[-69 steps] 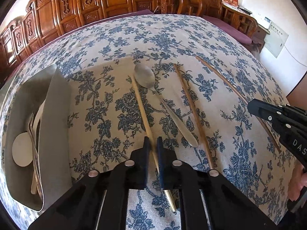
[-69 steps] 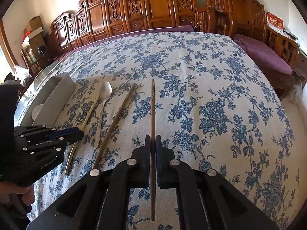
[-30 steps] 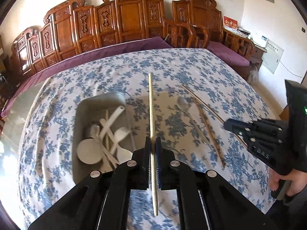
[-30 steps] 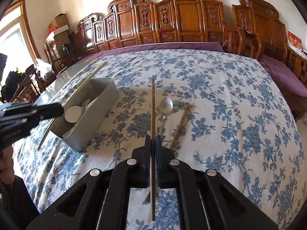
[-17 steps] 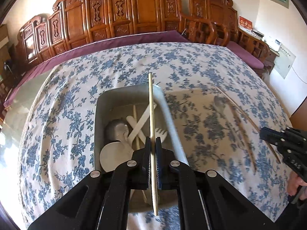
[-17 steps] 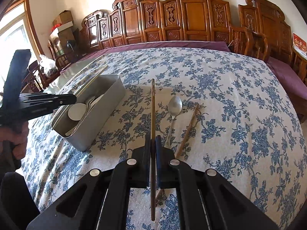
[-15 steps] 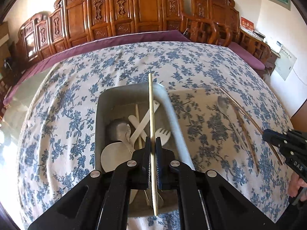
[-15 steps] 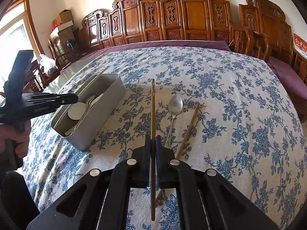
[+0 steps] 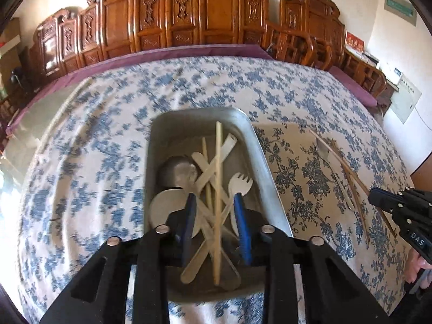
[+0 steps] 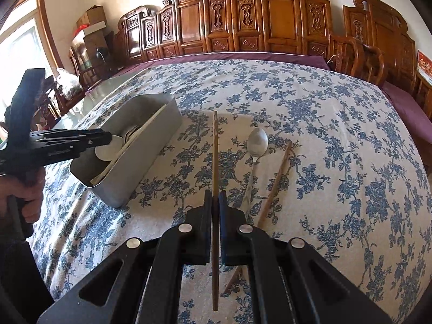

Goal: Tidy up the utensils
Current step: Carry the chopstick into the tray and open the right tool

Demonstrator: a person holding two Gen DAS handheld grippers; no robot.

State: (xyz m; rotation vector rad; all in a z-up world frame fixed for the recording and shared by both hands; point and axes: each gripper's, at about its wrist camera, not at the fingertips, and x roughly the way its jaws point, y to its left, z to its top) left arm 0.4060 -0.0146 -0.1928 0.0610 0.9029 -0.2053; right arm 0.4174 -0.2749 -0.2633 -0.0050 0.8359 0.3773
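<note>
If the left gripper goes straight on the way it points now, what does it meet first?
Probably the utensils piled in the grey metal bin: the left gripper, jaws opening around a pale wooden chopstick, points down into it. Depth is unclear.

carved wooden chairs [image 10: 278, 19] line the pale wall [image 9: 399, 35] behind the tabletop's far edge; a bright window [image 10: 19, 46] sits left.

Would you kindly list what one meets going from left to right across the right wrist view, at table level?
The left gripper → the grey utensil box → the chopstick held in the right gripper → the metal spoon → the loose brown chopstick lying on the floral tablecloth.
</note>
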